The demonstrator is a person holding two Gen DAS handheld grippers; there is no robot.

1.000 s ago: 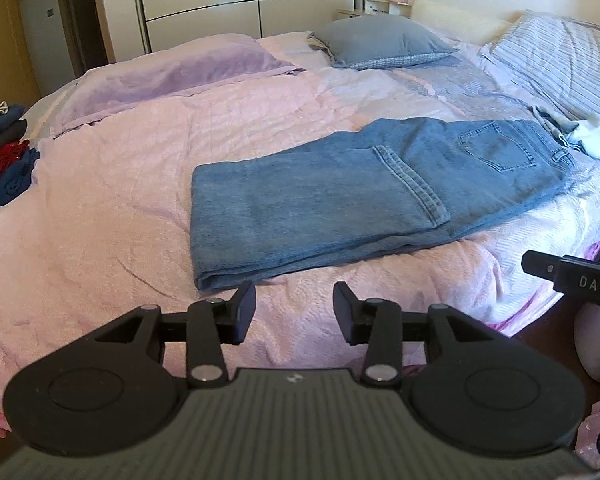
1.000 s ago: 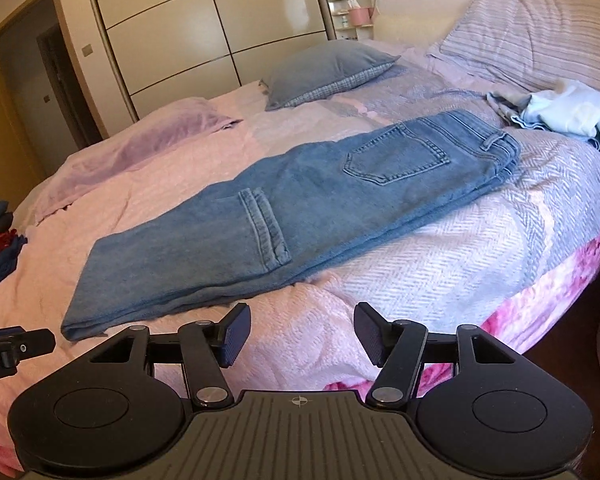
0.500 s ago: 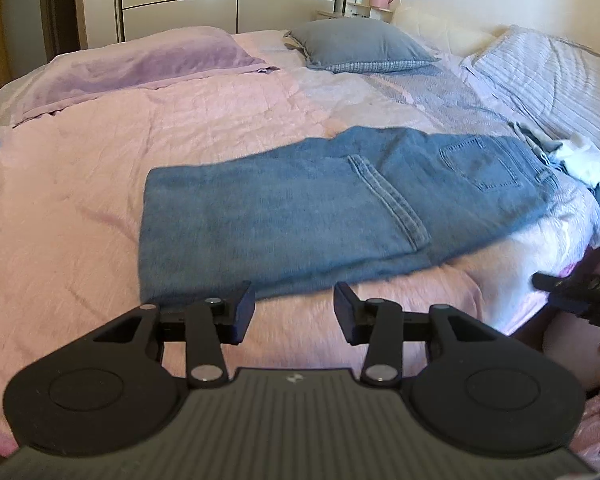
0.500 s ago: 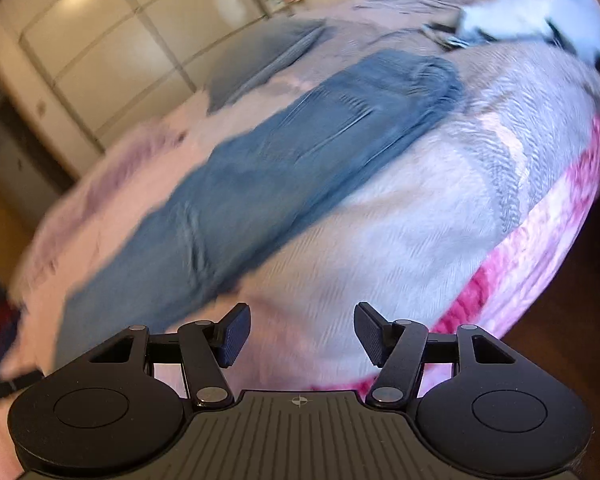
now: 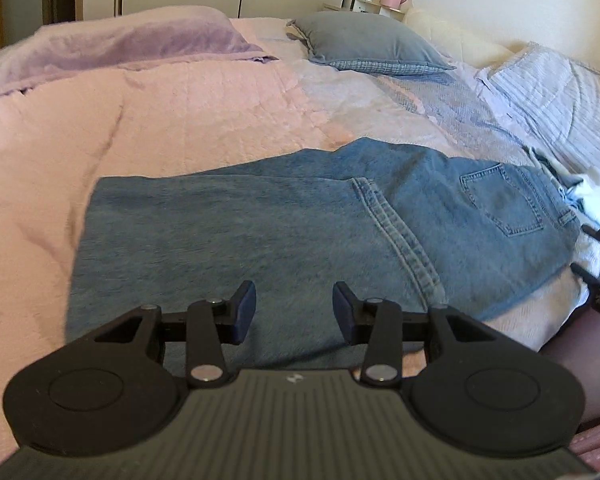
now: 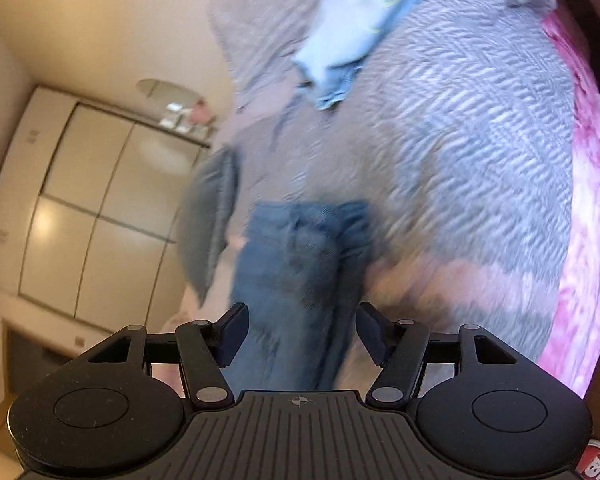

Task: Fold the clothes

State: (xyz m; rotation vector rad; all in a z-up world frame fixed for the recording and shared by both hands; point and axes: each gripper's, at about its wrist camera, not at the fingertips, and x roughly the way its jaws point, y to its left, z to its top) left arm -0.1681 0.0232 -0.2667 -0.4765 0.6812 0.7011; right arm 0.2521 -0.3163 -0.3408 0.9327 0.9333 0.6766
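Note:
Blue jeans [image 5: 300, 232] lie folded lengthwise on the pink bed cover, legs to the left, waist and back pocket to the right. My left gripper [image 5: 294, 312] is open just above the near edge of the leg part, nothing between its fingers. In the right wrist view the picture is rolled and blurred; the waist end of the jeans [image 6: 300, 264] lies right in front of my open right gripper [image 6: 298, 332], which holds nothing. The right gripper's tips [image 5: 598, 256] show at the right edge of the left wrist view, beside the waistband.
A light blue and white garment pile [image 6: 352, 36] lies beyond the waistband [image 5: 592, 192]. A grey pillow [image 5: 364, 44], a purple blanket [image 5: 132, 40] and a striped pillow [image 5: 560, 92] sit farther back. The bed's pink edge [image 6: 588, 216] drops to dark floor. Wardrobe doors [image 6: 96, 196] stand behind.
My left gripper has moved forward and down over the near edge of the jeans legs. My right gripper has swung right and rolled, closing in on the waist end. Both stay open.

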